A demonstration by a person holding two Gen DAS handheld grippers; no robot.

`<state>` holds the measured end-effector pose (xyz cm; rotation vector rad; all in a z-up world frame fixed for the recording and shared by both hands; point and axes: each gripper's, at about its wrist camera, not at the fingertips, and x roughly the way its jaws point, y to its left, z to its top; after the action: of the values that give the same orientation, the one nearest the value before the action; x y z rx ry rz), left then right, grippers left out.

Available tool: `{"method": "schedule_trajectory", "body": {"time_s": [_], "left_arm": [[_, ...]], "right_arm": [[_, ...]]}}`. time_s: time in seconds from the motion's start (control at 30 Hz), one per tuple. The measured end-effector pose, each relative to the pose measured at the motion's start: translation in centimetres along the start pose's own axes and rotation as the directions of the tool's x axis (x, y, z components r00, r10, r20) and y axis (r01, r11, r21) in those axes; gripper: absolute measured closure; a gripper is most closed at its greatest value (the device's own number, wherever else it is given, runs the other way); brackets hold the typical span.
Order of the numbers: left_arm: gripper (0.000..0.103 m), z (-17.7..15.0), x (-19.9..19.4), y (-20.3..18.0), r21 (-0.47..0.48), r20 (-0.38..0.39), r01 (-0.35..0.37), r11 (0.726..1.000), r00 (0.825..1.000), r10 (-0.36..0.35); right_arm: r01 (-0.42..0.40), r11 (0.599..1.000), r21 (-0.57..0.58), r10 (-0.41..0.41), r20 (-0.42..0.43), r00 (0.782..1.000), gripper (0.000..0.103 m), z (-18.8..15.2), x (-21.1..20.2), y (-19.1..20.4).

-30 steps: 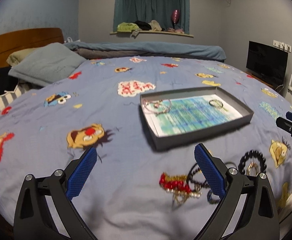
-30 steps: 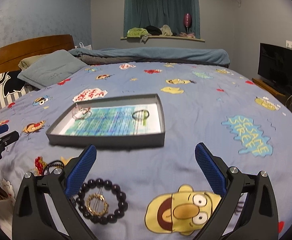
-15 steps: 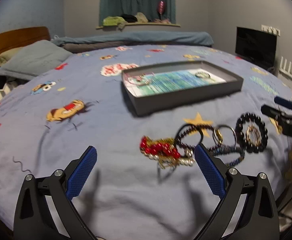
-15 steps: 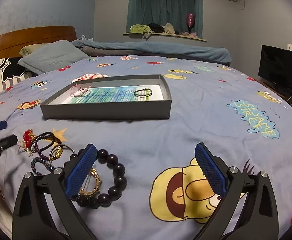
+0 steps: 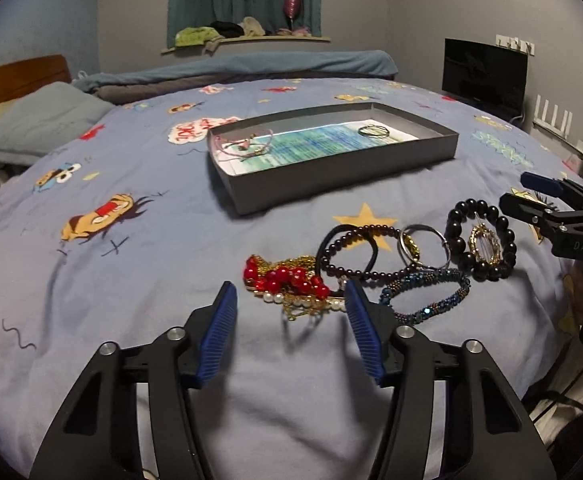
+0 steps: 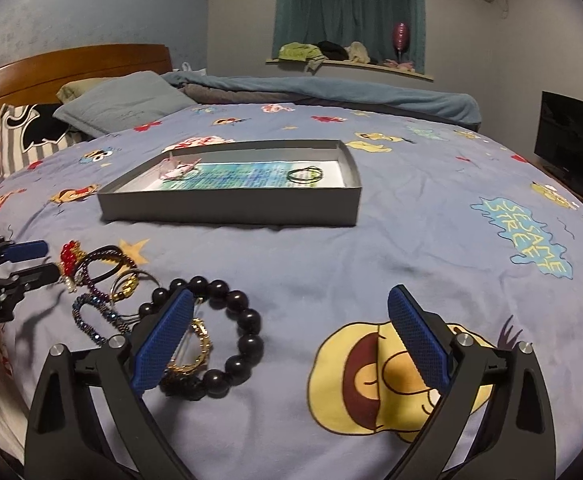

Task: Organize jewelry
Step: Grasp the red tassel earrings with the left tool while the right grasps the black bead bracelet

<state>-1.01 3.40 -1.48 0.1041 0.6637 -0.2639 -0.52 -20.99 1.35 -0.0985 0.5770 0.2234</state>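
My left gripper hung with jaws apart before the tangled red-bead and gold-chain jewelry on the bed; my right gripper, jaws wide, straddled the black beaded bracelet.

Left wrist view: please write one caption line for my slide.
Open left gripper approaches the red bead bracelet in a jewelry pile, grey tray behind.

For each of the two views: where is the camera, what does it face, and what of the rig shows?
Left wrist: on the left gripper, facing the red bead piece; right gripper at right edge.
Right wrist: on the right gripper, beside the black bead bracelet.
Both show the gray tray.
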Motion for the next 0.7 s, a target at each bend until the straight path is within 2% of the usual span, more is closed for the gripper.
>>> {"method": "schedule_trajectory", "body": {"time_s": [0.1,0.3,0.5,0.7], "left_arm": [[0.049,0.0,0.06,-0.19,0.009,-0.002,0.002,1.0,1.0,-0.002],[0.061,0.01,0.27,-0.47,0.021,-0.013,0.018,1.0,1.0,-0.018],[0.068,-0.08,0.43,-0.77,0.036,-0.027,0.023,0.999,0.999,-0.022],[0.07,-0.18,0.51,-0.67,0.036,-0.038,0.028,0.999,0.999,-0.027]], "right_arm": [[-0.005,1.0,-0.008,0.005,-0.008,1.0,0.025,-0.01,0.17,0.18],[-0.028,1.0,0.008,0.028,-0.034,0.999,0.047,-0.07,0.34,-0.15],[-0.05,0.999,0.002,0.05,-0.05,0.998,0.059,-0.19,0.43,0.06],[-0.095,0.995,-0.001,0.095,-0.086,0.992,0.068,-0.41,0.89,0.52]]}}
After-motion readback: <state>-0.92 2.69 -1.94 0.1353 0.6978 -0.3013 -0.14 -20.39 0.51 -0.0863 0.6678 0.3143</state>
